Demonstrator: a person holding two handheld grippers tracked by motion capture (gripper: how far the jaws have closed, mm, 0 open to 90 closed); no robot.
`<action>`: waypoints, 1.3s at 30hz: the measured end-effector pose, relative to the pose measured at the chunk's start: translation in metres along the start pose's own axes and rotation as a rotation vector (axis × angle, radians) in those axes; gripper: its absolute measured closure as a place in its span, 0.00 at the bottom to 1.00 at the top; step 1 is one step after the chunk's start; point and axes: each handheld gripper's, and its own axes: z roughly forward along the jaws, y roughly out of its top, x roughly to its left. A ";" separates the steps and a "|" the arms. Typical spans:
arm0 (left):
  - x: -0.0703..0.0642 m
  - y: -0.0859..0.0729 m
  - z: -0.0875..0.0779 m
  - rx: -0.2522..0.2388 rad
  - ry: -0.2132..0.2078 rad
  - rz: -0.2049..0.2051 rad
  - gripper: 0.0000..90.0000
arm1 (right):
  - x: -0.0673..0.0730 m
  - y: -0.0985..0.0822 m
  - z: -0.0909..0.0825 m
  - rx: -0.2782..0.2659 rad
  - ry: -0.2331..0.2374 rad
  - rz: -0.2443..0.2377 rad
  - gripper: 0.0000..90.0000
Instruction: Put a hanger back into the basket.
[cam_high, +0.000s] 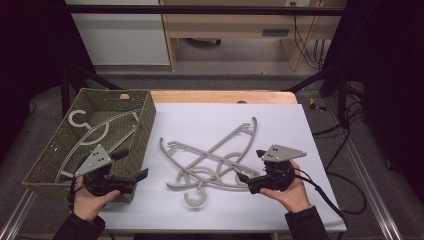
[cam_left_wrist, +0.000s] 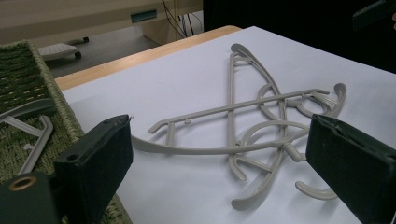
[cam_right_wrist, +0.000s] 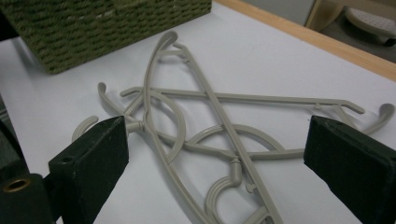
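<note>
**Both grippers hovering, jaws wide, nothing held**

Desk (cam_high: 310, 200) is carrying a woven basket (cam_high: 142, 125) at left, with one hanger inside (cam_high: 92, 131). Crossed grey hangers (cam_high: 215, 157) are lying mid-desk, between the grippers. Left gripper (cam_high: 136, 176) and right gripper (cam_high: 244, 179) are both pointing at the pile, apart from it.
</note>
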 end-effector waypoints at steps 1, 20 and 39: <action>0.000 0.000 0.000 0.002 0.000 0.001 0.08 | 0.002 0.002 0.003 0.017 0.009 -0.011 0.08; 0.003 -0.002 0.000 0.011 0.003 0.014 0.07 | 0.026 0.015 0.064 0.332 0.141 -0.182 0.24; 0.002 -0.004 0.004 0.029 -0.005 0.026 0.07 | 0.023 -0.006 0.108 0.569 0.209 -0.248 0.55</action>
